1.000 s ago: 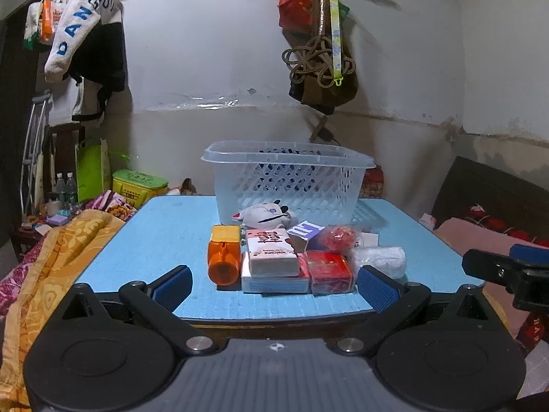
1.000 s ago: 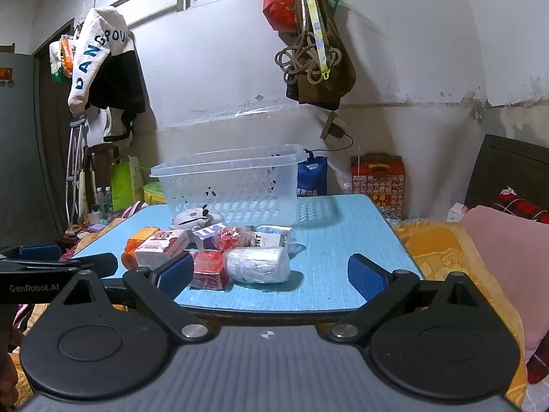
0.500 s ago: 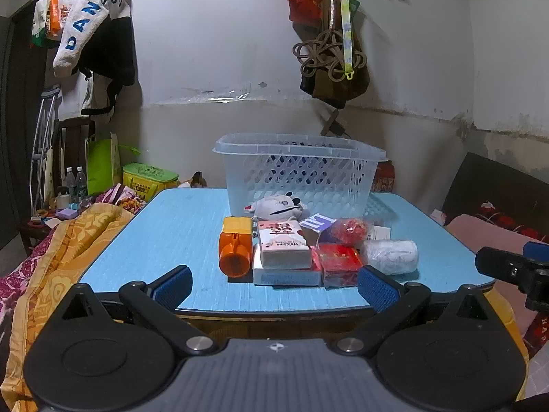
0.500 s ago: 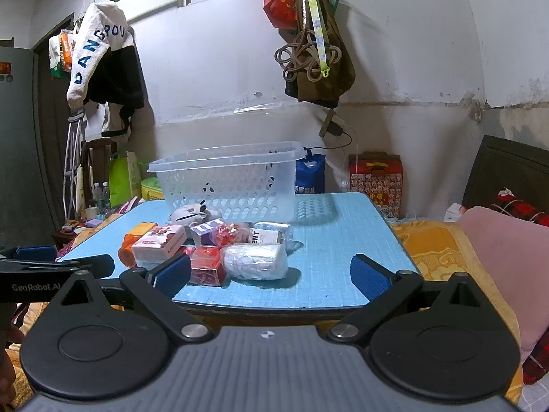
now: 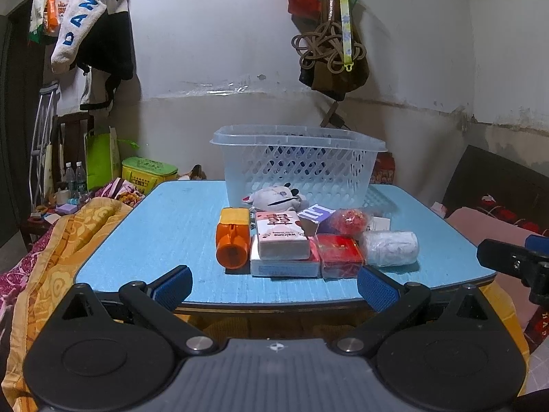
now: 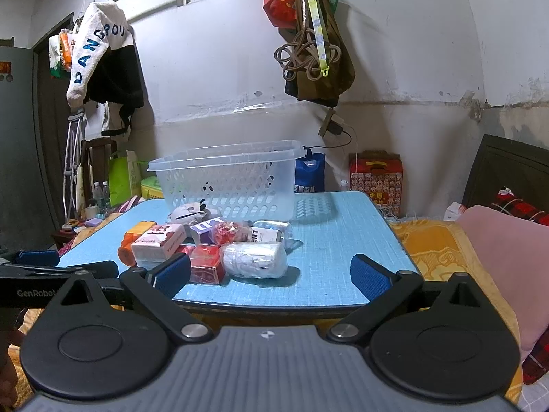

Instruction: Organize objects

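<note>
Left wrist view: the left gripper [image 5: 274,285] hangs at the near edge of a blue counter [image 5: 164,233], its two blue-padded fingers [image 5: 171,286] spread wide with nothing between them. A cluster of small things lies on the counter ahead. At the left of the cluster an orange bottle [image 5: 233,242] lies on its side, cap end toward the camera. Just beside it a pink and white box [image 5: 282,240] rests on top of a flat white box [image 5: 283,264]. A red box [image 5: 339,254] touches that stack on the right, and a white roll wrapped in clear plastic [image 5: 389,248] lies at the right end. Behind them sit a purple and white box [image 5: 315,214], a red crinkly packet [image 5: 350,219] and a small white plush toy [image 5: 274,197]. A clear plastic basket [image 5: 295,164] stands upright at the back, close behind the plush toy. Part of the right gripper [image 5: 514,261] shows at the right edge; its spread cannot be told here.

Right wrist view: the right gripper [image 6: 271,274] is also at the counter's [image 6: 343,240] near edge, fingers [image 6: 369,276] held far apart and empty. The wrapped roll [image 6: 255,259] lies nearest, with the red box [image 6: 206,262] touching its left side. The basket [image 6: 226,178] stands behind the cluster. An orange patterned blanket [image 6: 439,250] lies to the right of the counter
</note>
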A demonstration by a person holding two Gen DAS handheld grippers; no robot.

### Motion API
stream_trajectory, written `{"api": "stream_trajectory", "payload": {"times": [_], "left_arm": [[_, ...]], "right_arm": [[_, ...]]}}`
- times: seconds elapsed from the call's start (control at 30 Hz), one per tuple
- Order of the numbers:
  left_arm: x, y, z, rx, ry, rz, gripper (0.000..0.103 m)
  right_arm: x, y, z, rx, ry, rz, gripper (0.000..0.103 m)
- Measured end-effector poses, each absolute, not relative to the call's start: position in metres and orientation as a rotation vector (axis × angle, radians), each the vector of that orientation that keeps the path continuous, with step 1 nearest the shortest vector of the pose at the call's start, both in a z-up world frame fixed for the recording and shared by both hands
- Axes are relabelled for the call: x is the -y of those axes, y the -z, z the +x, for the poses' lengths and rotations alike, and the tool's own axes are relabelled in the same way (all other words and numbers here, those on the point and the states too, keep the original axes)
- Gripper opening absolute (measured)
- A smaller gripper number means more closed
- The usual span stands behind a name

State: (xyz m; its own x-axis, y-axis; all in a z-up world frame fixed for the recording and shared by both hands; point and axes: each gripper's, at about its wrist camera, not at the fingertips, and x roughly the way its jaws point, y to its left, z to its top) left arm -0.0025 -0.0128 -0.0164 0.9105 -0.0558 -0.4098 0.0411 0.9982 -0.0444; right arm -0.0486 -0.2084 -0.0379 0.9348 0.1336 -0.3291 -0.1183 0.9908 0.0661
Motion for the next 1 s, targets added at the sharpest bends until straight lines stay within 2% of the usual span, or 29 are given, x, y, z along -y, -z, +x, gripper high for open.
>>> {"api": "stream_trajectory", "payload": {"times": [0.4, 0.53, 0.67, 0.8, 0.93, 1.0], "left_arm": [[0.016, 0.018, -0.002, -0.435, 0.059, -0.018, 0.103], [-0.009, 0.01, -0.001, -0.43, 0.012, -0.108, 0.103], [-0.043, 0.006, 0.028, -0.534, -0.001, -0.21, 0.097], [-0.051, 0.003, 0.065, -0.607, 0.003, -0.177, 0.097], [-0.057, 0.008, 0.097, -0.668, 0.019, -0.119, 0.096], [-0.065, 0.015, 0.11, -0.696, 0.02, -0.116, 0.095]], "right_arm": [[0.21, 0.039, -0.048, -0.348, -0.119, 0.044, 0.102], [0.216, 0.041, -0.045, -0.372, -0.105, 0.072, 0.102], [0.223, 0.041, -0.034, -0.418, -0.178, 0.14, 0.102], [0.215, 0.042, -0.005, -0.463, -0.199, 0.088, 0.101], [0.2, 0.052, 0.032, -0.547, -0.182, -0.011, 0.093], [0.197, 0.055, 0.046, -0.564, -0.181, -0.021, 0.093]]}}
